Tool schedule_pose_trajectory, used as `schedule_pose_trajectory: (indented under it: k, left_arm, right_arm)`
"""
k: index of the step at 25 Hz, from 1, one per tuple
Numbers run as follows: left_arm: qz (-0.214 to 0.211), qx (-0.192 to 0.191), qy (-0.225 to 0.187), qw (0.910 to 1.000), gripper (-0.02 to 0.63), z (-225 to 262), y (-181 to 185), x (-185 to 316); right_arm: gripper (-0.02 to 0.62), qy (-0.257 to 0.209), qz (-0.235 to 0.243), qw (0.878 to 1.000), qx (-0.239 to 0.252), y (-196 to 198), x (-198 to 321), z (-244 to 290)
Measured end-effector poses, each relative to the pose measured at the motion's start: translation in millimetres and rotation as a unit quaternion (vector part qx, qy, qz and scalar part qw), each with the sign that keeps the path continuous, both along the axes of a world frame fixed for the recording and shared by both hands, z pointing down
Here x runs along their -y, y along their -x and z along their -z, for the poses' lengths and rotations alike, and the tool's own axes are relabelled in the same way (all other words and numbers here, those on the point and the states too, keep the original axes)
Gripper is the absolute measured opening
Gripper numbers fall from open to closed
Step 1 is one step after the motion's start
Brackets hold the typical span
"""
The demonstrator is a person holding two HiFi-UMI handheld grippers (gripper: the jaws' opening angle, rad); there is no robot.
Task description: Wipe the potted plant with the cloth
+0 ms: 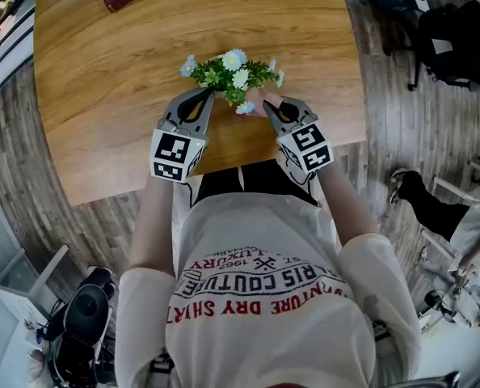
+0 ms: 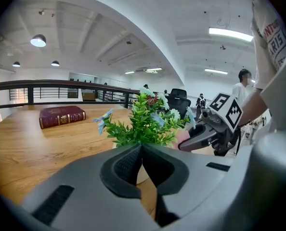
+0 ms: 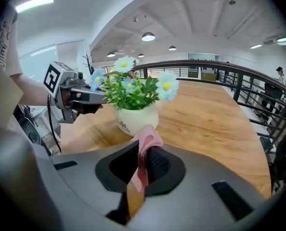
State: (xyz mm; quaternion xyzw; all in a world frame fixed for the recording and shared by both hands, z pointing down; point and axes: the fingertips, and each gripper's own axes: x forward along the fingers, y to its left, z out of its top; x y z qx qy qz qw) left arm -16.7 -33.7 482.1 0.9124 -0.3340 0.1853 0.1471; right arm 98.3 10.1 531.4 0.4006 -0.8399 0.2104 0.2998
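Right gripper [image 3: 143,154] pinches the pink cloth [image 3: 150,137] near the potted plant [image 3: 135,118] on the desk [image 3: 205,114]; left gripper [image 2: 142,147] closed and empty

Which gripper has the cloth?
The right gripper: a pink cloth is pinched between its jaws, just in front of the potted plant. The left gripper has its jaws shut on nothing.

Wooden table [image 1: 103,95], grey plank floor [image 1: 389,111], black railing [image 2: 51,83], round ceiling lamps [image 2: 38,41]
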Motion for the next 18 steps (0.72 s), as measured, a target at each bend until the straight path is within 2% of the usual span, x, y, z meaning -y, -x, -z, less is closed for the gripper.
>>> schedule_pose_trajectory:
  k: [6, 10, 14, 18]
  left_arm:
    - [0.043, 0.009, 0.001, 0.9990, 0.015, 0, -6, -4]
    - [0.077, 0.011, 0.008, 0.9969, 0.015, -2, -9, -3]
    - [0.111, 0.016, 0.017, 0.9935, 0.015, -5, -6, 4]
    - [0.131, 0.025, 0.019, 0.9909, 0.015, -7, -5, 5]
  right_arm:
    - [0.037, 0.002, -0.009, 1.000, -0.011, -51, 29, 0]
    - [0.037, 0.001, -0.004, 1.000, 0.005, -70, 60, 4]
    - [0.037, 0.002, 0.024, 1.000, 0.018, -69, 99, 7]
    - [0.037, 0.027, 0.079, 0.995, 0.050, -49, 125, 11]
